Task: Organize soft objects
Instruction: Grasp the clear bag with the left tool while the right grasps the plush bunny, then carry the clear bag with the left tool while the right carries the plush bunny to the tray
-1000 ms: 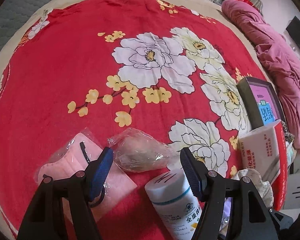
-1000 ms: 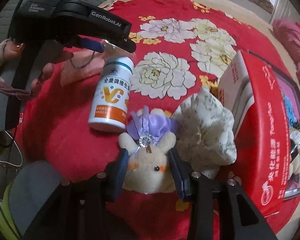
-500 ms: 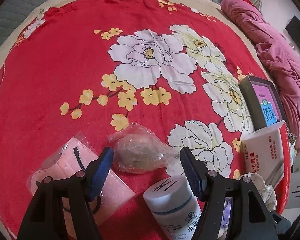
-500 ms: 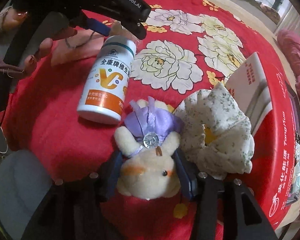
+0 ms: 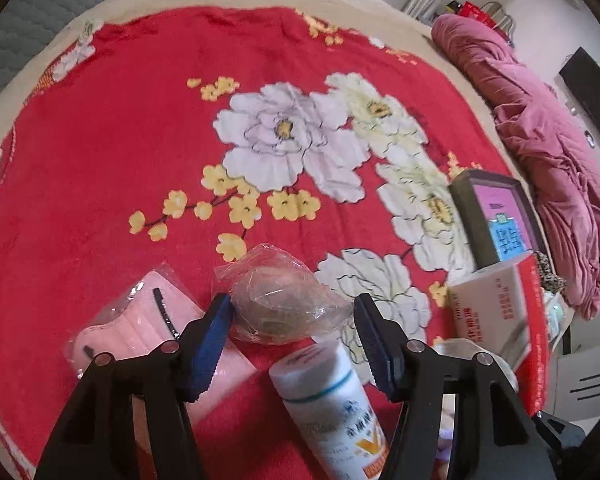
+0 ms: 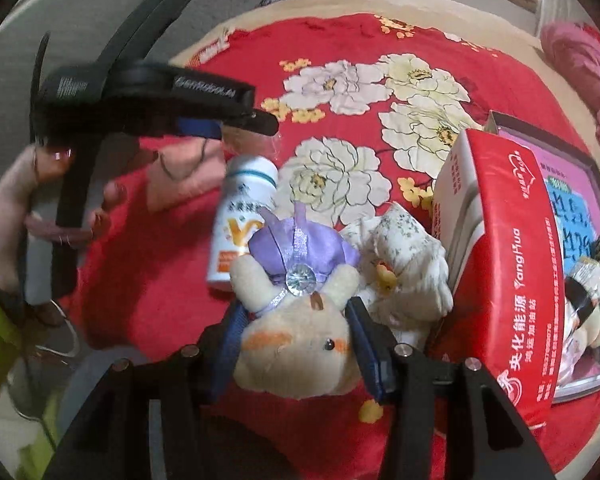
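My right gripper [image 6: 296, 344] is shut on a cream plush bunny [image 6: 300, 344] with a purple bow, lifted a little off the red floral blanket [image 6: 340, 80]. A floral cloth bundle [image 6: 404, 264] lies just right of the bunny. My left gripper [image 5: 292, 332] is open, its blue pads either side of a brown soft item in a clear plastic bag [image 5: 280, 304]. A pink pouch in plastic [image 5: 140, 320] lies to its left. The left gripper [image 6: 216, 120] also shows in the right wrist view, held by a hand.
A white vitamin bottle [image 5: 332, 400] lies between the grippers' areas, seen too in the right wrist view [image 6: 240, 220]. A red and white box [image 6: 500, 260] and a framed tray with purple lining [image 5: 496, 216] stand at the right. A pink quilt [image 5: 540, 140] lies far right.
My right gripper has closed on the bunny and raised it, so it hides part of the bottle. My left gripper has edged forward around the bagged brown item.
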{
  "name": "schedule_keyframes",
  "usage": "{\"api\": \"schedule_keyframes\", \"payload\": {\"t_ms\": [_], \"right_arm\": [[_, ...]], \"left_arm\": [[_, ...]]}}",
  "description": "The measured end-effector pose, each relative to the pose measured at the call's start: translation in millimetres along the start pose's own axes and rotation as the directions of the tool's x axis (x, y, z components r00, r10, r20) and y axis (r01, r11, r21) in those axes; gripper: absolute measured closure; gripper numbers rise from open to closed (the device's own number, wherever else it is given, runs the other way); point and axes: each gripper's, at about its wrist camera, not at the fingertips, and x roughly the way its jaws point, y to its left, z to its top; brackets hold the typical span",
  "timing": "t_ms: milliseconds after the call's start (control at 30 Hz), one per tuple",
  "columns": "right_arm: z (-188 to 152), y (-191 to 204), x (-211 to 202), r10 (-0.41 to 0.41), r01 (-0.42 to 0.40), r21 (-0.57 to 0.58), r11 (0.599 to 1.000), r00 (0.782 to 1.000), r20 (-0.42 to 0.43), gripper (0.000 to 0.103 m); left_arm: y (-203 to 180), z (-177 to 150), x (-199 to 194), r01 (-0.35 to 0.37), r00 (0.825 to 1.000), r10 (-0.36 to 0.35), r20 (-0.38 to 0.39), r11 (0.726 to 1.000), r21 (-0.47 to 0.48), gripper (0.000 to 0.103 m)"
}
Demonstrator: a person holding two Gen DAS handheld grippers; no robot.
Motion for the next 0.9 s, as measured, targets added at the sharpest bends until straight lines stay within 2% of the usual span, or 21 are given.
{"api": "schedule_keyframes", "payload": {"t_ms": [133, 200, 367, 467, 633, 900], "right_arm": [[2, -3, -13, 0.070, -0.072, 0.041, 0.997, 0.997, 0.037, 0.052], [4, -7, -12, 0.081, -0.083, 0.063, 0.994, 0.996, 0.043, 0.052], [2, -3, 15, 0.059, -0.058, 0.052, 0.997, 0.998, -0.021, 0.052], [-1, 0, 18, 0.077, -0.076, 0.056, 0.996, 0.997, -0.011, 0.052], [5, -10, -13, 0.082, -0.087, 0.077, 0.993, 0.995, 0.062, 0.052], [24, -30, -70, 0.010, -0.024, 0.088, 0.996, 0.988, 0.157, 0.052]], "left_arm": [[-6, 0, -22, 0.025, 0.999, -0.025, 0.031, 1.000, 0.017, 0.039], [-9, 0, -30, 0.029, 0.999, -0.030, 0.043, 0.999, 0.027, 0.039], [-13, -3, -44, 0.046, 0.997, -0.049, 0.059, 0.998, 0.041, 0.039], [-12, -6, -50, 0.049, 0.997, -0.052, 0.061, 0.998, 0.046, 0.039], [-15, -10, -62, 0.051, 0.996, -0.056, 0.075, 0.996, 0.072, 0.039], [-31, -10, -90, 0.055, 0.990, -0.068, 0.121, 0.993, 0.102, 0.039]]}}
